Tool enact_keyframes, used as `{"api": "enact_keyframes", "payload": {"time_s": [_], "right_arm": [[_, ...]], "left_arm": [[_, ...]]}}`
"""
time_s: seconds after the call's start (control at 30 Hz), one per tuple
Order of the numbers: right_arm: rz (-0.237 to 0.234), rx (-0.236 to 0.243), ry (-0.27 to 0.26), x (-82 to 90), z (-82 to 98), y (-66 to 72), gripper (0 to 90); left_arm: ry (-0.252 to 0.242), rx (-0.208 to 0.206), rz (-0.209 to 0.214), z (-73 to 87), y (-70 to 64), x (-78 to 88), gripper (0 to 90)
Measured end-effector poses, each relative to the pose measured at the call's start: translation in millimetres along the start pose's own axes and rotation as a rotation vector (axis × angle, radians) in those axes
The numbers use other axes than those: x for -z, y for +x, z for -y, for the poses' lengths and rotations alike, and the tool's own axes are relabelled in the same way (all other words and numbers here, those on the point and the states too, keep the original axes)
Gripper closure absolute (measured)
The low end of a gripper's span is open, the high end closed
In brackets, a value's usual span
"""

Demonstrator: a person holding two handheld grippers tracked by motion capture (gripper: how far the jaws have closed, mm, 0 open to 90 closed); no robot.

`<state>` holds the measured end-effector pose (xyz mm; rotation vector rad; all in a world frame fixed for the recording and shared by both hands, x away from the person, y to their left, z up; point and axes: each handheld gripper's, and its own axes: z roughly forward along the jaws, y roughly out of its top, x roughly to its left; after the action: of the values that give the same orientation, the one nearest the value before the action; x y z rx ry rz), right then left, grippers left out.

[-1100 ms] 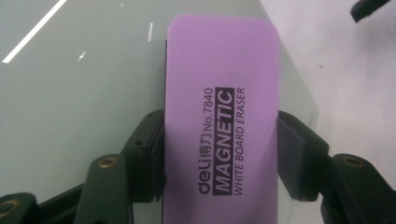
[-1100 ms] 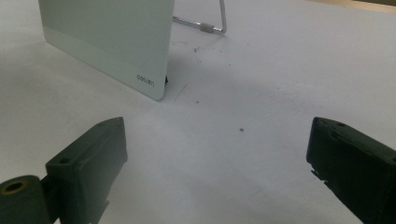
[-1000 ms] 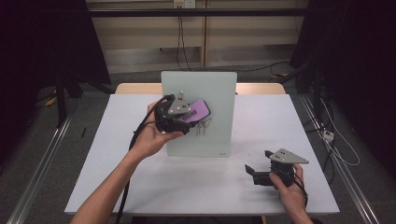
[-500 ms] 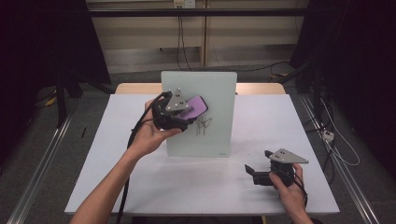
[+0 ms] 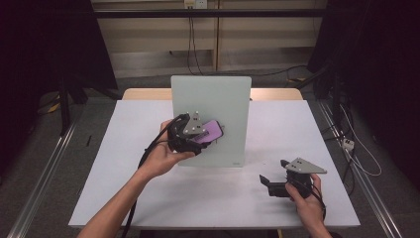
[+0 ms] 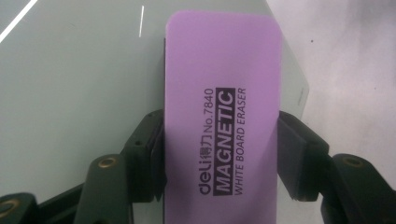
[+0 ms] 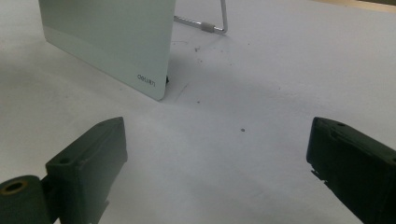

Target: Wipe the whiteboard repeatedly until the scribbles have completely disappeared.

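Observation:
A pale green whiteboard (image 5: 228, 99) stands upright in the middle of the white table (image 5: 114, 158). My left gripper (image 5: 203, 135) is shut on a purple magnetic whiteboard eraser (image 5: 209, 130) and holds it flat against the board's face. In the left gripper view the eraser (image 6: 222, 93) sits between both pads of the left gripper (image 6: 222, 161), with the board (image 6: 79, 70) behind it. My right gripper (image 5: 269, 184) rests on the table at the front right, open and holding nothing. The right gripper view has the right gripper (image 7: 217, 158) aimed at the board's lower corner (image 7: 107, 32).
The board's wire stand foot (image 7: 210, 25) sticks out behind it on the table. Small dark specks (image 7: 243, 129) lie on the white surface near the board. Dark floor, rails and cables (image 5: 346, 144) surround the table.
The left gripper has slid the eraser down the board's face. The dark scribble seen beside the eraser earlier is no longer visible. The right gripper has stayed still.

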<state>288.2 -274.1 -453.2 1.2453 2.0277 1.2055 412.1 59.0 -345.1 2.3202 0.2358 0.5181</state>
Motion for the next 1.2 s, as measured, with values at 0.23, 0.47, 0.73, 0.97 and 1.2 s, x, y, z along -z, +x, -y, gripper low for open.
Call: {"api": "enact_keyframes", "payload": {"time_s": [0.23,0.47,0.73,0.97,1.2], "right_arm": [[0.000,0.001,-0.002,0.3,0.1,-0.6,5.6],[-0.001,0.000,-0.002,0.2,0.1,-0.8,5.7],[0.000,0.001,-0.002,0.6,0.2,-0.9,5.6],[-0.003,0.003,-0.002,0.6,0.0,-0.2,5.6],[-0.004,0.003,-0.001,0.2,0.0,-0.3,5.6]], "left_arm": [[-0.030,0.013,-0.022,-12.2,13.0,10.7,40.8],[-0.061,0.024,-0.049,-25.4,26.3,20.4,40.8],[-0.080,0.031,-0.073,-28.4,27.2,21.2,40.8],[-0.051,0.016,-0.039,-23.1,14.8,9.6,40.8],[-0.035,-0.011,-0.037,-19.5,1.6,-1.4,40.8]]}}
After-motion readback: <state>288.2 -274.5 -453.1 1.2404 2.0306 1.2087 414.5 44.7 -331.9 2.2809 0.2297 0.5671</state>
